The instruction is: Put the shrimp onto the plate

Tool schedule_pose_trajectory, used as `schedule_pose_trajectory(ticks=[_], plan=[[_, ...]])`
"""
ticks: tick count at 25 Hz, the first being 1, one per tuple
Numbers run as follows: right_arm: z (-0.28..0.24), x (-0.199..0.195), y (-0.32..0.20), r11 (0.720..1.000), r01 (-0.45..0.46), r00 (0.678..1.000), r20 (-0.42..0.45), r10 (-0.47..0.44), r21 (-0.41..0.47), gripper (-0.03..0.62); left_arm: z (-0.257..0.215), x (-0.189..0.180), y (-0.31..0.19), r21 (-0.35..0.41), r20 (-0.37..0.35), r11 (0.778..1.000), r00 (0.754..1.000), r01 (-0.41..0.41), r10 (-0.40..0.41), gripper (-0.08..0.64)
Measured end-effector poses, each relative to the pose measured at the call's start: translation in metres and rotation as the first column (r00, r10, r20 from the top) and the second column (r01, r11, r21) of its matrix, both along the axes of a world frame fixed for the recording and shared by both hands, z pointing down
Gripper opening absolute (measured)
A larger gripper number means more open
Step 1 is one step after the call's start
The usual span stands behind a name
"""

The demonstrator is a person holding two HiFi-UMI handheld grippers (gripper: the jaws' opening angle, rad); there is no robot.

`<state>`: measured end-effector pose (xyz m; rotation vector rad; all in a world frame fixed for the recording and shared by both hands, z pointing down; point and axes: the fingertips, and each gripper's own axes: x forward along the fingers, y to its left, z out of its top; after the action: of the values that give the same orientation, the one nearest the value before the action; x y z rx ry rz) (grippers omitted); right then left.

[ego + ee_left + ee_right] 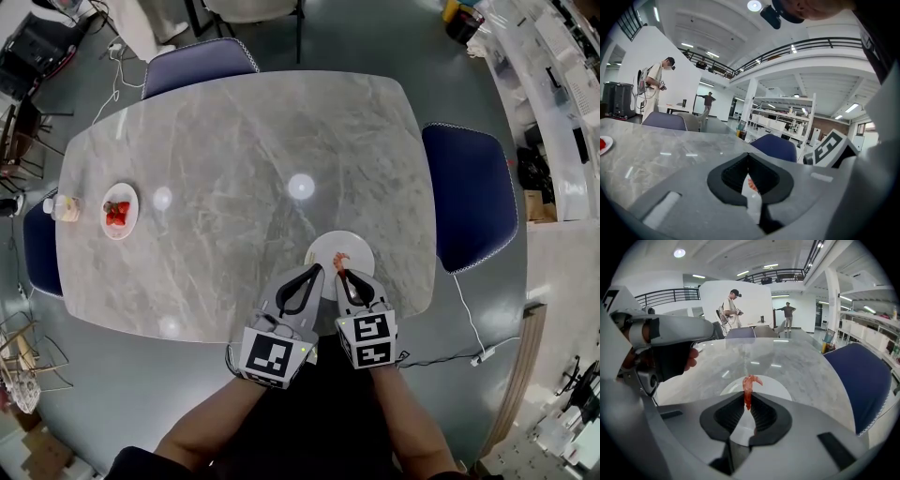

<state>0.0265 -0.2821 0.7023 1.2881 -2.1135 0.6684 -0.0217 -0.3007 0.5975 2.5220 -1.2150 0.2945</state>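
Note:
My right gripper (pixel 746 405) is shut on an orange-pink shrimp (pixel 748 389), which sticks up from the jaw tips above a white plate (pixel 776 390). From the head view the shrimp (pixel 340 262) hangs over the near part of the plate (pixel 354 246), at the table's near edge, with the right gripper (pixel 340 273) behind it. My left gripper (pixel 318 269) rests just left of the plate, its jaws together with nothing between them. In the left gripper view the gripper (pixel 749 157) is shut, and a bit of the shrimp (pixel 753 185) shows through the gap behind the tips.
At the marble table's (pixel 234 150) far left stand a small plate of strawberries (pixel 118 212) and a jar (pixel 64 207). Blue chairs (pixel 469 195) surround the table. Two people (pixel 732 308) stand far off across the room.

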Motion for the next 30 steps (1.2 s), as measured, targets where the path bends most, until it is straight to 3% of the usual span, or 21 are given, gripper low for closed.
schedule_pose_trajectory(ticks=[7, 18, 30], plan=[[0.023, 0.001, 0.003, 0.995, 0.032, 0.995, -0.092, -0.041, -0.092, 0.046, 0.009, 0.001, -0.001, -0.011, -0.003, 1.0, 1.0, -0.003, 0.003, 0.008], [0.037, 0.001, 0.003, 0.984, 0.068, 0.976, -0.193, -0.1, -0.165, 0.048, 0.014, -0.004, -0.003, -0.021, -0.006, 1.0, 1.0, 0.009, -0.009, 0.008], [0.002, 0.0, 0.001, 0.99, 0.066, 0.988, -0.134, -0.083, -0.126, 0.071, -0.004, -0.003, 0.002, -0.014, 0.02, 1.0, 1.0, 0.005, -0.004, 0.008]])
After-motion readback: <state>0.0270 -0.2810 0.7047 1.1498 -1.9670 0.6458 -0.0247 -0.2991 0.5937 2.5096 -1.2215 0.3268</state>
